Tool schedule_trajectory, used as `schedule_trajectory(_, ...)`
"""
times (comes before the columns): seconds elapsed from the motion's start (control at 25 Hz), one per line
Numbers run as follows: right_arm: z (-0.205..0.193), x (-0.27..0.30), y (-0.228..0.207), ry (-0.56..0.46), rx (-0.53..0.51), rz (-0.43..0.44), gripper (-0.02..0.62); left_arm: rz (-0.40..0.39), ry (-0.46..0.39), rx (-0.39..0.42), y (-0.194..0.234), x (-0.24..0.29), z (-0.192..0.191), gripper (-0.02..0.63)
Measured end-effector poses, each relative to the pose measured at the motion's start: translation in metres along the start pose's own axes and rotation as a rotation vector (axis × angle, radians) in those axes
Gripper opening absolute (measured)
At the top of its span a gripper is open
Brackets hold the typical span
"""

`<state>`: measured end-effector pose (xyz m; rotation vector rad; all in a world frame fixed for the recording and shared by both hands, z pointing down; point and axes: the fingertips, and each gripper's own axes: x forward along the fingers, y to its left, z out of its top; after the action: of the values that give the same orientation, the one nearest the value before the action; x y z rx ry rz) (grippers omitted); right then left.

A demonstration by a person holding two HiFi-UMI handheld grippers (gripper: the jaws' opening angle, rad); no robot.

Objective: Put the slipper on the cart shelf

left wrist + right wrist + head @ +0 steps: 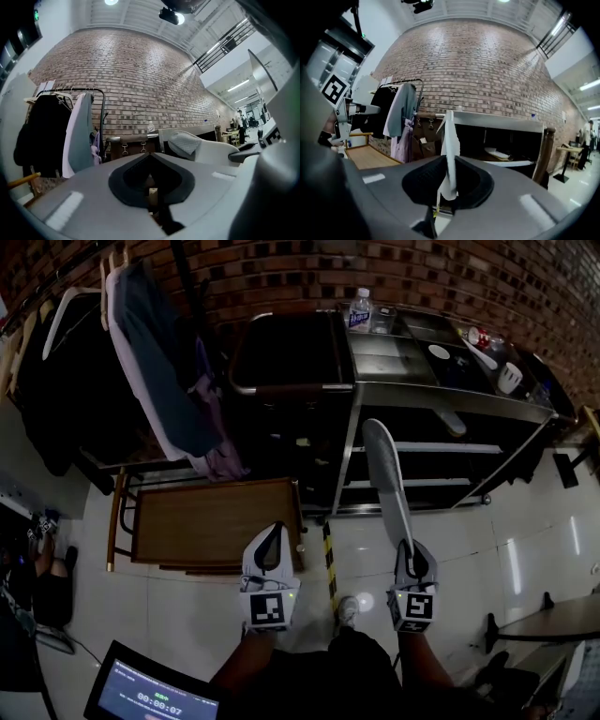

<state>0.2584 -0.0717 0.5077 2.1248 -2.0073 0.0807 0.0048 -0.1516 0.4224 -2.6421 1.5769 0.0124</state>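
Observation:
A long white slipper (pixel 384 479) stands on edge, pinched at its near end by my right gripper (pixel 407 551), which is shut on it. The slipper points toward the metal cart (pixel 354 427) ahead. In the right gripper view the slipper (pixel 450 140) rises between the jaws, with the cart's shelf (pixel 513 163) behind it. A second white slipper (pixel 498 153) lies on that shelf, seen too as the pale slipper (pixel 451 420) in the head view. My left gripper (pixel 271 536) hangs to the left with its jaws together and nothing in them.
A low wooden table (pixel 216 521) stands in front of the left gripper. A clothes rack with hanging garments (pixel 155 362) is at the left. On the cart top are a water bottle (pixel 360 308) and several small items. A tablet (pixel 155 695) lies bottom left.

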Motion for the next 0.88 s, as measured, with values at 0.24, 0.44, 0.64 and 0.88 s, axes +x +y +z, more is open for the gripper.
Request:
schedule_trajectory(0.24, -0.032, 0.031, -0.052, 0.097, 0.131, -0.01, 0.044, -0.023, 0.012, 0.013, -0.043, 0.049, 0.001, 0.015)
schedule_trajectory(0.44, -0.038, 0.064, -0.066, 0.125, 0.147, 0.063, 0.044, -0.011, 0.015, 0.003, -0.07, 0.082, -0.003, 0.015)
schedule_trajectory(0.64, -0.048, 0.107, -0.077, 0.128, 0.3, 0.133, 0.046, 0.02, 0.003, 0.017, -0.092, 0.105, -0.008, 0.015)
schedule_trajectory(0.88, -0.043, 0.162, -0.087, 0.148, 0.513, 0.166, 0.044, 0.071, 0.015, 0.041, -0.087, 0.124, -0.005, 0.015)
